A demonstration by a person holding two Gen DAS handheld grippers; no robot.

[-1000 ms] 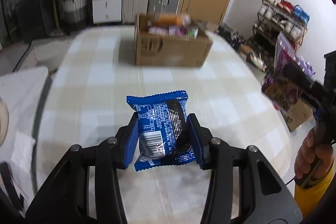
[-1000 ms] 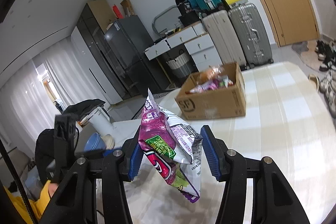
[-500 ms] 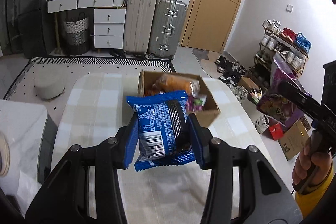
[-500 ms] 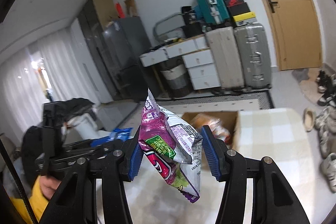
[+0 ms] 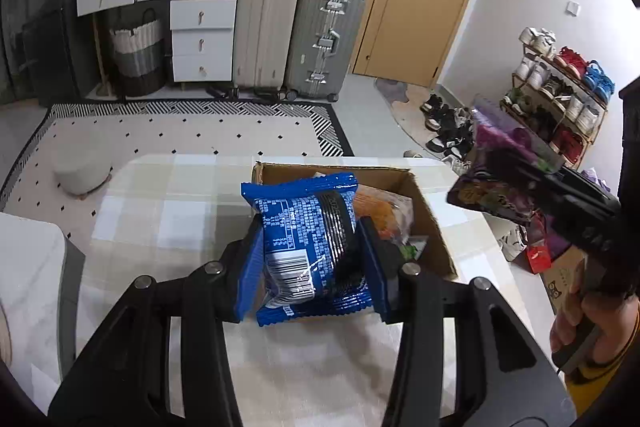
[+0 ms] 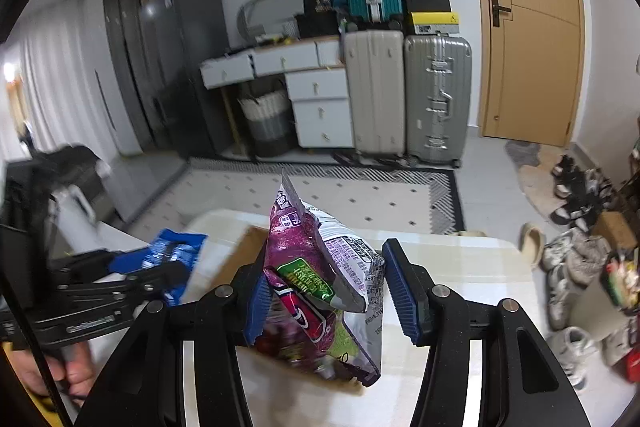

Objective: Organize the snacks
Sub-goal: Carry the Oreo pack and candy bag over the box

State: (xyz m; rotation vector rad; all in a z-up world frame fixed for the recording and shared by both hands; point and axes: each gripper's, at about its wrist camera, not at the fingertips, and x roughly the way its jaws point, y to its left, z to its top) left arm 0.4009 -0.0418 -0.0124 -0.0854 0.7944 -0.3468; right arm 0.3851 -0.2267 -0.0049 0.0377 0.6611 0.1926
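Now that both hands have carried their loads from mid-table to over the cardboard box point(image 5: 434, 227), the left gripper point(image 5: 310, 259) clamped on the blue packet point(image 5: 308, 239) and the right gripper point(image 6: 326, 297) pinching the purple bag point(image 6: 312, 283) look ready to release.

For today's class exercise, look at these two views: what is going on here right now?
A person holds a gripper in each hand over a checked table. The left gripper is shut on a blue snack packet; the right gripper holds a purple snack bag. Both hang by an open cardboard box that already contains snacks.
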